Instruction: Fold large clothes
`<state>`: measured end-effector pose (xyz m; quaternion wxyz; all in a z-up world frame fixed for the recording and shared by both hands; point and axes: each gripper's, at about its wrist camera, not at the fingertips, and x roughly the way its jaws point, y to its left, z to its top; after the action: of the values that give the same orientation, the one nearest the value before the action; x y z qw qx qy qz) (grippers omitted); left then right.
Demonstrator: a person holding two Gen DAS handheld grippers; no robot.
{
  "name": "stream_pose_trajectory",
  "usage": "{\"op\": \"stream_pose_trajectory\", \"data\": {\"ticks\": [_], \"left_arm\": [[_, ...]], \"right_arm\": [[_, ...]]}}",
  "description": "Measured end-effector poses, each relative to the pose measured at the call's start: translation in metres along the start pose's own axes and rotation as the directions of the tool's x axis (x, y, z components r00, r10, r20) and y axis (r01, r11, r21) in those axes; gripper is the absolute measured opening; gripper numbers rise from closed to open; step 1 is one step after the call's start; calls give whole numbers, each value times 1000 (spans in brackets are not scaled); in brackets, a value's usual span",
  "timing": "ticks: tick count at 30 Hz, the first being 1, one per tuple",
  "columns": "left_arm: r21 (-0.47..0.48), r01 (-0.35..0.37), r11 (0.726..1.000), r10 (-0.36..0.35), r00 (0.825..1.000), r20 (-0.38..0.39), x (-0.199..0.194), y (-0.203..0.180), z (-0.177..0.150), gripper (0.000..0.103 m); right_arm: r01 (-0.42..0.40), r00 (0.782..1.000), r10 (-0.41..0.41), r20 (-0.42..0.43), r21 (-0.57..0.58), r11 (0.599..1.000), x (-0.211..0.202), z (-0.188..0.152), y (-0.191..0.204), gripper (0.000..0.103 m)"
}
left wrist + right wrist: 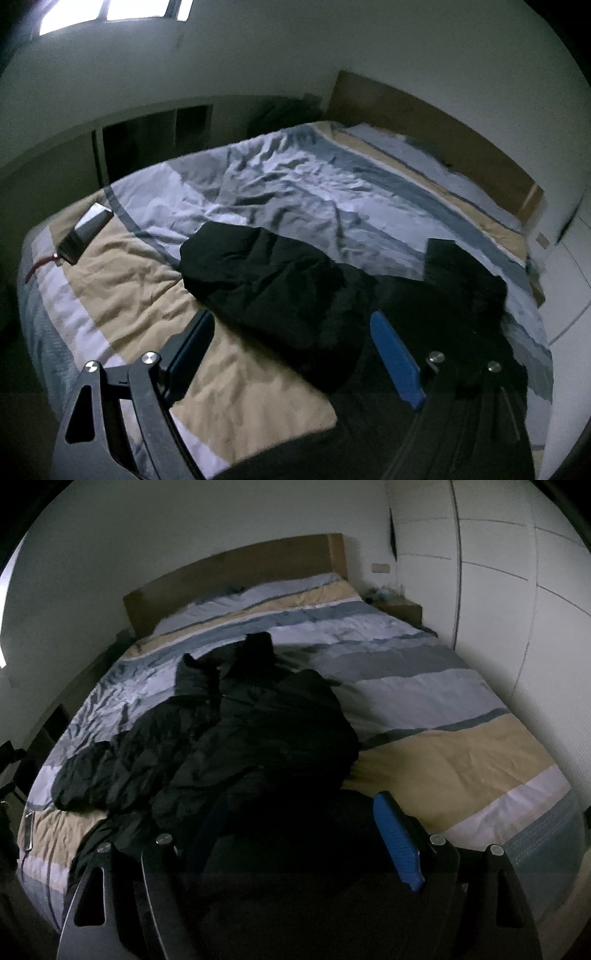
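A large black jacket (pixel 295 280) lies crumpled near the foot of a striped bed (pixel 288 177). In the right wrist view the jacket (pixel 236 731) spreads from the bed's middle to its front edge, with one sleeve trailing left. My left gripper (pixel 291 354) is open and empty, hovering above the jacket's near part, its blue pads (pixel 395 365) wide apart. My right gripper (pixel 299 834) is open and empty, low over the jacket's front hem, its blue pad (pixel 397 845) showing on the right.
A phone with a red cable (pixel 86 232) lies on the bed's left corner. A wooden headboard (pixel 236 572) stands at the far end. A bedside table (pixel 400 609) and white wardrobe doors (pixel 517 609) are on the right. Dark shelving (pixel 155 136) stands on the left.
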<state>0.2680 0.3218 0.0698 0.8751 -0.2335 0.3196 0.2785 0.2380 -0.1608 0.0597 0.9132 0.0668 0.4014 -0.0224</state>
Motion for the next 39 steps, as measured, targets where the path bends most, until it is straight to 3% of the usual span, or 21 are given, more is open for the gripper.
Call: {"op": "stream_pose_trajectory", "data": {"ticks": [11, 20, 24, 30, 31, 35, 39], "left_arm": [[-125, -76, 989, 61, 991, -120, 126, 78, 20, 87], [-265, -108, 958, 40, 968, -249, 202, 132, 12, 87], [-410, -68, 910, -52, 960, -275, 224, 156, 4, 87], [-551, 42, 834, -192, 957, -217, 240, 173, -3, 83], [-569, 59, 820, -211, 956, -206, 241, 174, -4, 81], [-636, 140, 759, -307, 939, -159, 246, 175, -7, 47], [-643, 190, 742, -348, 929, -126, 242, 172, -6, 23]], "right_arm": [[41, 996, -39, -76, 21, 999, 63, 2, -17, 81], [56, 992, -56, -113, -5, 998, 95, 0, -9, 81], [67, 989, -67, -130, -2, 998, 107, -2, -10, 81], [86, 986, -86, -141, -8, 996, 114, -3, -13, 81], [89, 986, -89, -141, -7, 996, 115, -3, -14, 81], [100, 985, -100, -138, -5, 995, 113, -4, -16, 81], [100, 986, -101, -133, -10, 995, 109, -4, -16, 81]]}}
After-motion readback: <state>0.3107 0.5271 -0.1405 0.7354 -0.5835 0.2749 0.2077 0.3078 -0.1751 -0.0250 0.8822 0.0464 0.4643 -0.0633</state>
